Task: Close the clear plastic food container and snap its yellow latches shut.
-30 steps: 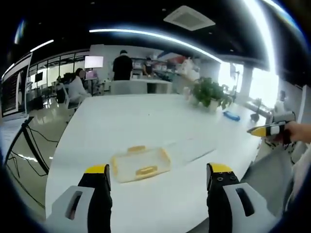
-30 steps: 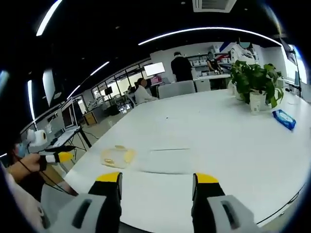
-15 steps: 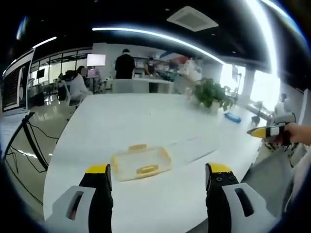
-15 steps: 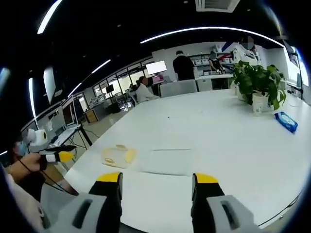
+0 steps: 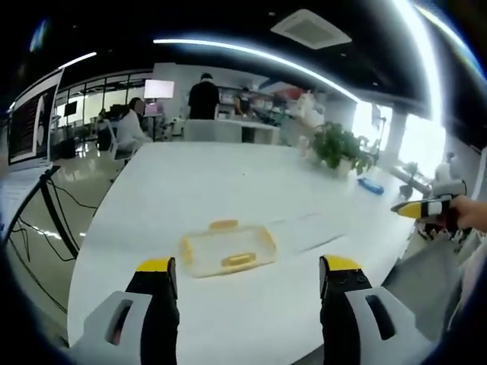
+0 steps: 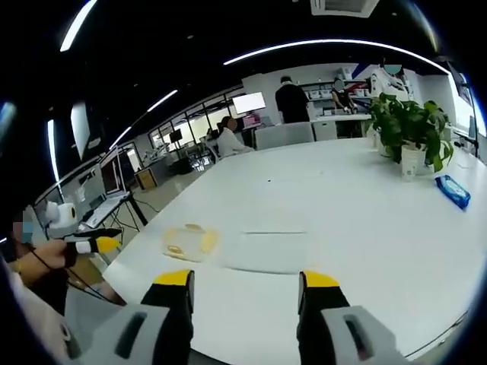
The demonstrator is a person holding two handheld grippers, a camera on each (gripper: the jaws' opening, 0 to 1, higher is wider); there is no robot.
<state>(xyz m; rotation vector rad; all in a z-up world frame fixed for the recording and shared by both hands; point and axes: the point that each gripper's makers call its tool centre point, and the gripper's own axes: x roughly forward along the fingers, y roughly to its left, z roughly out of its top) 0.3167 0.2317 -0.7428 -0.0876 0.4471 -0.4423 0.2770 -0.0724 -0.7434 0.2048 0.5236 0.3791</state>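
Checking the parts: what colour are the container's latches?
Yellow. The latches on the container show best in the left gripper view.

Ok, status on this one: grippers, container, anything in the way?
Left gripper and right gripper both open, empty, short of the container. Container on white table, yellow latches not yet snapped. Nothing between grippers and container.

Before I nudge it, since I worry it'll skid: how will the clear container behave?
The clear container looks empty, so probably light. It sits flat on the smooth white table, so it would likely slide, not tip. Its thin walls may flex.
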